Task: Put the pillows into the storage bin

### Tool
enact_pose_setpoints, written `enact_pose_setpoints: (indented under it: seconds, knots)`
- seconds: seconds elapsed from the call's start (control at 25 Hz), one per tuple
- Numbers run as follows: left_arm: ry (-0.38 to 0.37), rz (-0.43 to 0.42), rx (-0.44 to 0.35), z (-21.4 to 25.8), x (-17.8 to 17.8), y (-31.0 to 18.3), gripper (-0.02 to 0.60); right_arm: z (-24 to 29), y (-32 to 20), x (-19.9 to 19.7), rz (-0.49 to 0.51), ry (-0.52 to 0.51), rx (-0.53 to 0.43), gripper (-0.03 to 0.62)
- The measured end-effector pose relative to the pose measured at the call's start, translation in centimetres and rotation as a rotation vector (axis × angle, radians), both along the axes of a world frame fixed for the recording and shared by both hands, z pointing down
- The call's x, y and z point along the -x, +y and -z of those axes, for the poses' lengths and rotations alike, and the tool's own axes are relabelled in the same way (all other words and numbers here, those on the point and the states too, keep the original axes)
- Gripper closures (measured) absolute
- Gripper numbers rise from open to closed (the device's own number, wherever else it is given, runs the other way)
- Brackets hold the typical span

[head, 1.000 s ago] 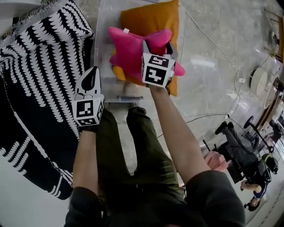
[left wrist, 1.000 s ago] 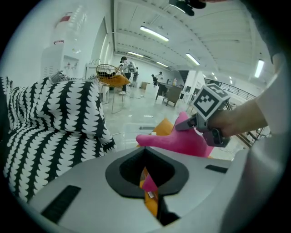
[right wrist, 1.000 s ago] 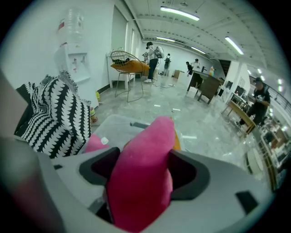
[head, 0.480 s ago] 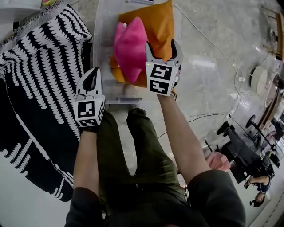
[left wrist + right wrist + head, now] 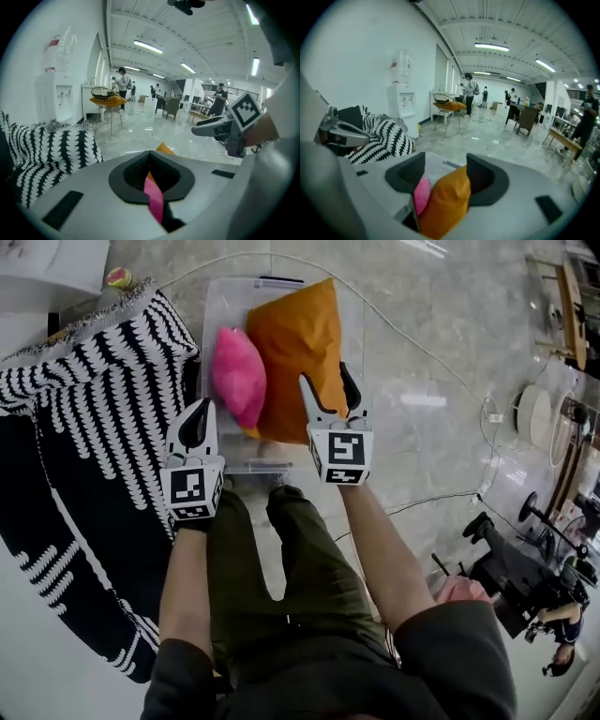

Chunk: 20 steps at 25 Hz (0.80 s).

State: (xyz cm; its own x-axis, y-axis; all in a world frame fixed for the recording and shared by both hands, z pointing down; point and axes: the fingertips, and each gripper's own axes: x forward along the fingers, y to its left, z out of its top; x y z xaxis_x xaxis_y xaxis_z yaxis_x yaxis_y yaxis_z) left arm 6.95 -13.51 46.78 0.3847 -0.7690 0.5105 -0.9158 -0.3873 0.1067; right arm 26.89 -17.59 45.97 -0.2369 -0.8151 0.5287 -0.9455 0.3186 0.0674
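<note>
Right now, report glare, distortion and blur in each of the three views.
Head view: sharp, wide-angle bend at the edges, white glare patches on the polished floor. Left gripper view: round fisheye frame with black corners, ceiling strip lights blown out, near foreground soft. Right gripper view: same black-cornered fisheye; the orange pillow and pink pillow close to the lens look soft.

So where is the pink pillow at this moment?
In the head view, the pink pillow sits inside the clear storage bin, on its left side, right beside the orange pillow.

text: none legible | labels: none | numbers: none
</note>
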Motion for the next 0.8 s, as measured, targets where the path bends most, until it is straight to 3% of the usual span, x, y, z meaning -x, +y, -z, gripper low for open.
enact_pose_setpoints:
  seconds: [0.12,0.4,0.8]
  knots:
    - [0.012,-0.003,-0.051,4.0,-0.5,0.2,0.581,4.2,0.6,0.5,0.021,-0.015,-0.052,0.325]
    - [0.027,-0.001,-0.170,14.4,-1.6,1.3,0.581,13.9,2.3,1.4,0.061,-0.038,-0.184,0.440]
    - [0.025,-0.004,-0.288,27.6,-2.3,4.9,0.581,26.6,7.3,2.3,0.116,-0.055,-0.286,0.559]
